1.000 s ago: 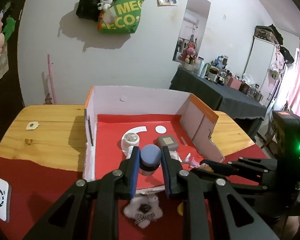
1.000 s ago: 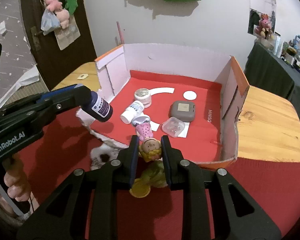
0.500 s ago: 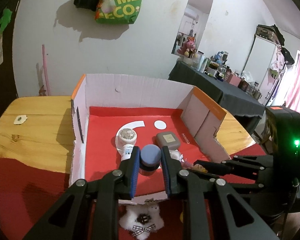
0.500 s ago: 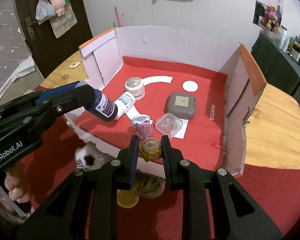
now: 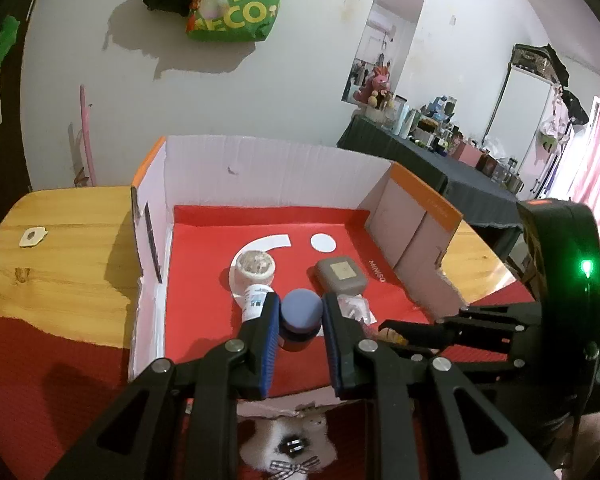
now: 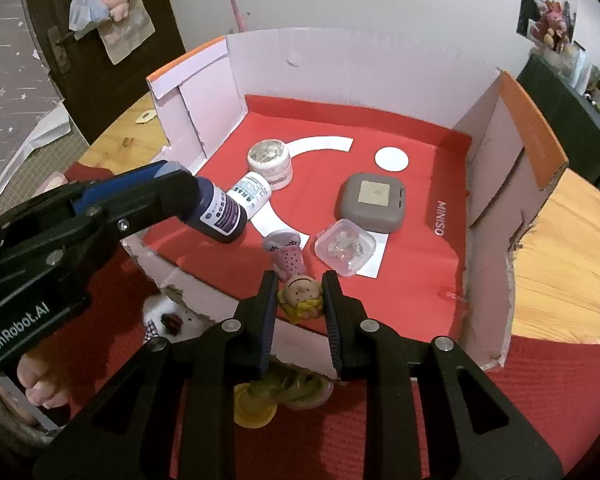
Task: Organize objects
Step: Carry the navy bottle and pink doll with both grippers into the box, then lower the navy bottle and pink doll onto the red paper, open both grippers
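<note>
My left gripper point(image 5: 300, 316) is shut on a dark blue bottle point(image 5: 300, 318) with a rounded cap, held tilted over the front left of the open cardboard box point(image 5: 276, 168); from the right wrist view the bottle point(image 6: 219, 216) hangs just above the red floor. My right gripper point(image 6: 299, 292) is shut on a small yellow doll figure point(image 6: 302, 296) above the box's low front wall. Inside lie a white jar point(image 6: 269, 157), a white bottle on its side point(image 6: 251, 192), a grey square case point(image 6: 372, 202), a clear plastic case point(image 6: 346, 246) and a pink toy point(image 6: 286, 254).
The box stands on a wooden table point(image 5: 60, 256) partly covered by red cloth point(image 6: 540, 392). In front of the box lie a white plush with a bow point(image 5: 288, 448) and a yellow-green toy point(image 6: 280, 396). A hand point(image 6: 36, 380) grips the left tool.
Both grippers have moved forward and down over the box, the bottle toward the white bottle and the doll across the front wall. Neither grip has altered.
</note>
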`<state>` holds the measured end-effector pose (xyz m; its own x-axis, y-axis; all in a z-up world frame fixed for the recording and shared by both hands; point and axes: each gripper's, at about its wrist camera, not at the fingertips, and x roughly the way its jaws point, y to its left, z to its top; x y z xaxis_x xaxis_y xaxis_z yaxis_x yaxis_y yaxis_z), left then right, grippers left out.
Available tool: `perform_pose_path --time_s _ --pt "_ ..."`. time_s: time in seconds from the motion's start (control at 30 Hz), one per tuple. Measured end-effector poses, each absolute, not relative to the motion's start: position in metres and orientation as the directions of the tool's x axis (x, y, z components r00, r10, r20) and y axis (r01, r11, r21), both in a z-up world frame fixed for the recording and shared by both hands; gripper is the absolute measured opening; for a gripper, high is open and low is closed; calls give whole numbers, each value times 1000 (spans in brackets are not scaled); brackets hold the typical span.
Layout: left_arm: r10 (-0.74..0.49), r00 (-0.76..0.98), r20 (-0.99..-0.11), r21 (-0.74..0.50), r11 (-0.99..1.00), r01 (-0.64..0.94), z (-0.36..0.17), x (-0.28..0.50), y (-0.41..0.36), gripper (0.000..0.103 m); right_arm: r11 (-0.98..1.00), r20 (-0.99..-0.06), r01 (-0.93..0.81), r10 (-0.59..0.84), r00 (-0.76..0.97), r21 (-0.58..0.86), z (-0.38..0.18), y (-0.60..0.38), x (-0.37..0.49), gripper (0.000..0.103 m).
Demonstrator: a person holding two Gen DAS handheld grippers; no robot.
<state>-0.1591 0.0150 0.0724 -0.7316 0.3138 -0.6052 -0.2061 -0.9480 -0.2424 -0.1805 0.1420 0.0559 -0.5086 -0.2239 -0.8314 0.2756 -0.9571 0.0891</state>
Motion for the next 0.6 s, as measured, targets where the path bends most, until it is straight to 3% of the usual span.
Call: perform_pose_path --time_s 0.6 --pt "273 -688 -672 -202 -962 -184 52 -163 11 22 -956 -858 279 -214 -467 87 46 141 -192 21"
